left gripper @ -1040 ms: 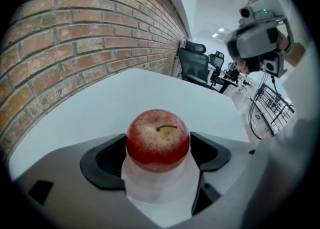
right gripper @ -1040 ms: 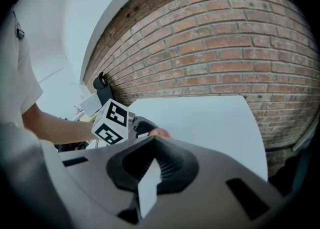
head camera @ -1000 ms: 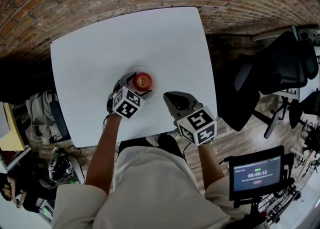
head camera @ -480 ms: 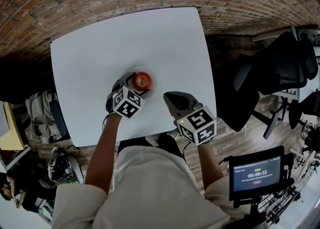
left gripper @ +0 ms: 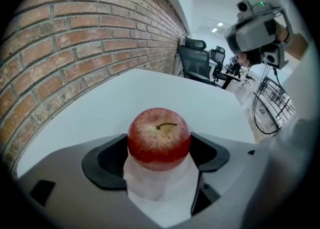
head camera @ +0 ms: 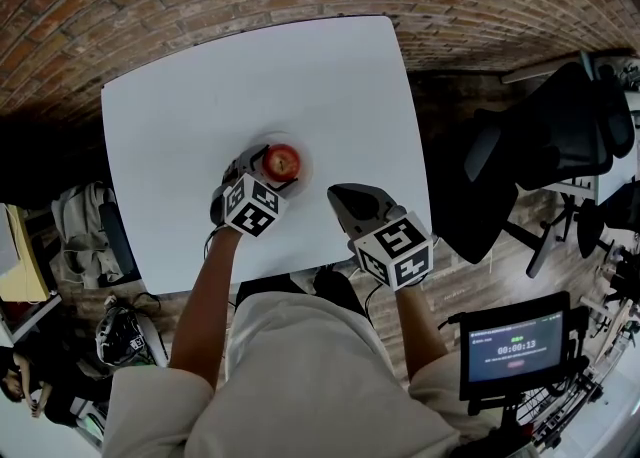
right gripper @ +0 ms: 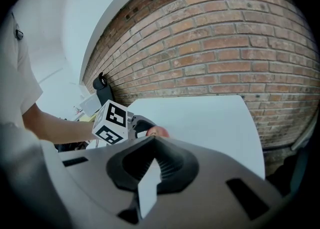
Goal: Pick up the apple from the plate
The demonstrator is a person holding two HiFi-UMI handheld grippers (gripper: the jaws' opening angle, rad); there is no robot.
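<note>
- The left gripper (left gripper: 159, 152) holds the apple (head camera: 283, 161) between its jaws, both pads on its sides.
- Against a second ago, gripper and apple have crept slightly toward 10 o'clock over the plate (head camera: 299, 147); I judge the lift is only starting.
- The right gripper (right gripper: 151, 143), at 4 o'clock from the apple, has not moved; its jaws are together and empty.

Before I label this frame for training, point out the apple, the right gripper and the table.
apple (left gripper: 159, 145): left gripper view, red skin below the stem.
right gripper (right gripper: 153, 138): right gripper view, where its tips meet.
table (head camera: 250, 76): head view, bare white top.
</note>
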